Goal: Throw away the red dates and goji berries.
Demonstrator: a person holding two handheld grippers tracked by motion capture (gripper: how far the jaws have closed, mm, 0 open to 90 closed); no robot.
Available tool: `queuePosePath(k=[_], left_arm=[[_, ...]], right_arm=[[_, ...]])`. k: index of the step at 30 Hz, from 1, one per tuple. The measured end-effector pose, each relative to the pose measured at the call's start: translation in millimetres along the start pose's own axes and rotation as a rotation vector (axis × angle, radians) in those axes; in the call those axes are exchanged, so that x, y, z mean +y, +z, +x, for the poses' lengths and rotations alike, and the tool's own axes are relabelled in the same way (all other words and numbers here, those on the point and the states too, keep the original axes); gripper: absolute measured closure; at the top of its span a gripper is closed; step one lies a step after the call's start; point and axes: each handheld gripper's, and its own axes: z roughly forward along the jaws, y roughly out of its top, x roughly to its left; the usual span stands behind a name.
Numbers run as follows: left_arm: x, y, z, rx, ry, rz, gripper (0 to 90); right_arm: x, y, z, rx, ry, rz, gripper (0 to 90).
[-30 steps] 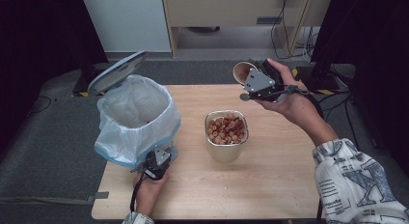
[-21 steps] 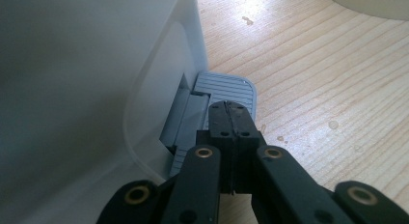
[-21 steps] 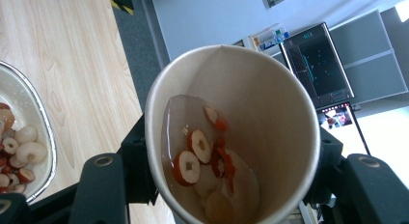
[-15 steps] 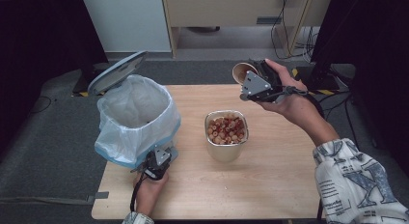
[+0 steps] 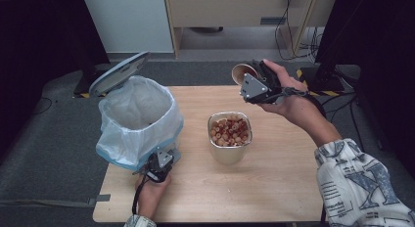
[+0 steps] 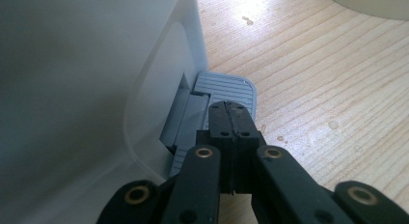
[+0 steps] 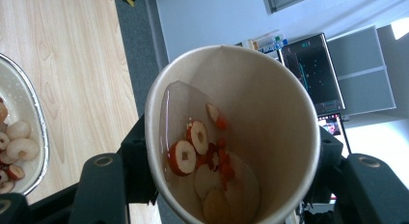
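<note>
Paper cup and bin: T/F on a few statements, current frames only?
1. The right gripper is shut on the paper cup. True.
2. The paper cup is empty. False: it holds liquid and sliced fruit pieces.
3. The left gripper is shut, its tips over the bin's grey pedal. True.
4. The bin has its lid closed. False: the lid stands open above the bag-lined opening.
5. The metal tray of fruit sits on the floor. False: it sits on the wooden table, between the bin and the right hand.
</note>
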Motion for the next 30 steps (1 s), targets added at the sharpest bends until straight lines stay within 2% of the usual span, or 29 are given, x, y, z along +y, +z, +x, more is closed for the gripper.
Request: queuePosePath(k=[8,30], left_arm=[[0.2,-0.1,-0.2,0.002,0.001,0.002,89.4],[0.2,-0.1,0.1,0.0,-0.001,0.002,89.4]], right_arm=[[2.5,-2.2,-0.6,-0.01,-0.048,0.012,38.2],[5.4,-1.7,1.7,-0.016,-0.088,0.019,38.3]])
